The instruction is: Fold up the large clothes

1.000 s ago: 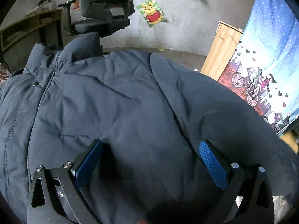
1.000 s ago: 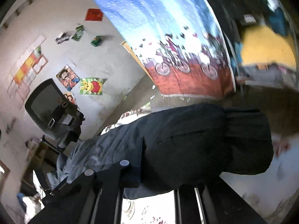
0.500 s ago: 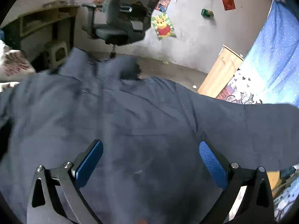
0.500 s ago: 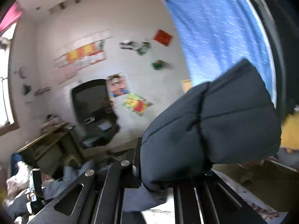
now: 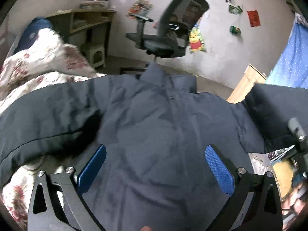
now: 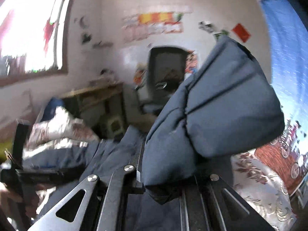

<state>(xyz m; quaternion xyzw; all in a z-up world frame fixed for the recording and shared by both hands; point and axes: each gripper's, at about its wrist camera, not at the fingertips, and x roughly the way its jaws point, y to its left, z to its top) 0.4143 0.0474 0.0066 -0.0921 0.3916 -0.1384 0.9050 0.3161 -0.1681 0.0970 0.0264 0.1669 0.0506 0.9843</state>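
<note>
The right gripper (image 6: 163,188) is clamped on the sleeve (image 6: 221,104) of the dark jacket (image 5: 163,134) spread on the bed (image 5: 38,73); the left gripper (image 5: 154,165) hovers apart. Next, the sleeve likely needs laying across the jacket's body.

Left wrist camera looks down, close over the jacket (image 5: 163,127); right wrist camera looks more level. Both share the far chair (image 5: 173,30) and bed (image 5: 48,65).
</note>
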